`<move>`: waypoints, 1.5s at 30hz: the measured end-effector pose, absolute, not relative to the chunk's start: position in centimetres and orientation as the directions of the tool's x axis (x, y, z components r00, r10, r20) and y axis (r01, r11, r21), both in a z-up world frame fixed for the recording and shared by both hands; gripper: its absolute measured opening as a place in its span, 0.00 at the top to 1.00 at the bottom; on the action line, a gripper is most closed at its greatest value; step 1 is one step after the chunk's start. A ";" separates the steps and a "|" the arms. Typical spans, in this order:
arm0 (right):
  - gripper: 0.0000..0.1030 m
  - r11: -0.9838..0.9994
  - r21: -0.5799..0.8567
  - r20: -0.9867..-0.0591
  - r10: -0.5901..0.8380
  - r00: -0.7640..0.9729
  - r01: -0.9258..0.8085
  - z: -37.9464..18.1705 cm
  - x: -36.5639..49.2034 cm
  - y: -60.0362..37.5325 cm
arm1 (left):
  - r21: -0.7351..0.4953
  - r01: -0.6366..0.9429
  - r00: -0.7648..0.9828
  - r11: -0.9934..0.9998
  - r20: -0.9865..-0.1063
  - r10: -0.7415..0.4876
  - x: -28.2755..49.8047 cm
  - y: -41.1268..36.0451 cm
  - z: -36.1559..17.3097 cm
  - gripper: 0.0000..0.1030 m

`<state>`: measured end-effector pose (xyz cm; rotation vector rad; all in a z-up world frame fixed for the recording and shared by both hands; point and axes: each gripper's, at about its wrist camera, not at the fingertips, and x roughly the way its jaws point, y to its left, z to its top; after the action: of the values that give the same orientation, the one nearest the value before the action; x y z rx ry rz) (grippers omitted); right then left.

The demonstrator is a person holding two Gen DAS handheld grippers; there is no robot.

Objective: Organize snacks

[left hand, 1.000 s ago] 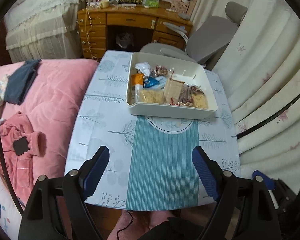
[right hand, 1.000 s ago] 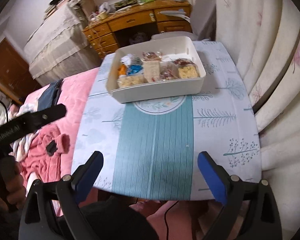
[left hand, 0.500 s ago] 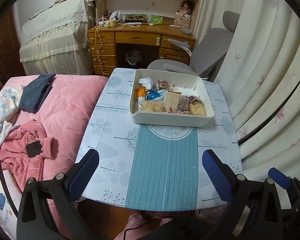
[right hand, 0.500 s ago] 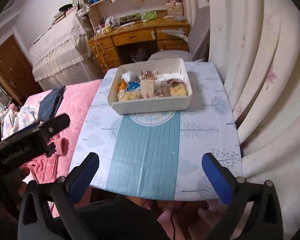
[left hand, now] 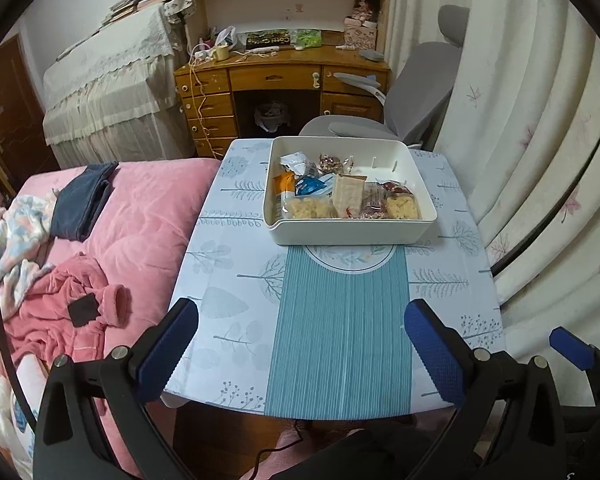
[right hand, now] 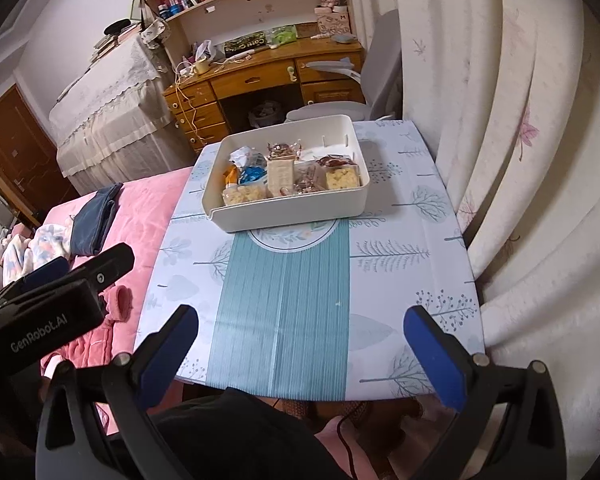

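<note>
A white bin (left hand: 352, 230) (right hand: 300, 210) stands at the far end of the small table (left hand: 228, 280) (right hand: 400, 280). Several wrapped snacks (left hand: 348, 196) (right hand: 288, 178) lie packed inside it along its near side; its far right part is bare. My left gripper (left hand: 302, 320) hangs open over the table's near edge, well short of the bin, nothing between its blue pads. My right gripper (right hand: 300, 330) is open too, at the near edge, with nothing between its fingers. The left gripper's black body (right hand: 52, 304) shows at the left of the right wrist view.
A bed with a pink quilt (left hand: 140, 216) and loose clothes (left hand: 76, 312) borders the table's left side. White curtains (left hand: 540, 160) hang close on the right. Beyond the table stand a grey chair (left hand: 412, 104) and a wooden desk (left hand: 284, 84).
Both grippers have drawn back and up from the bin, so it looks smaller and farther. Both pairs of jaws stand wider apart than a second ago.
</note>
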<state>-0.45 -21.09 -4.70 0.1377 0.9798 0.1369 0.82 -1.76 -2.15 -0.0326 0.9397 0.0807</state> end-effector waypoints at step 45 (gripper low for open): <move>0.00 0.985 0.172 -0.838 0.163 0.520 -0.031 -5.6 0.6 -20.9 | 0.009 -0.030 0.581 1.000 -0.813 0.024 2.3 -2.4 -2.7 0.01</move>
<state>0.55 -20.87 -5.58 0.1419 1.0177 0.1165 2.34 -2.38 -2.73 -0.0062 0.9501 0.0316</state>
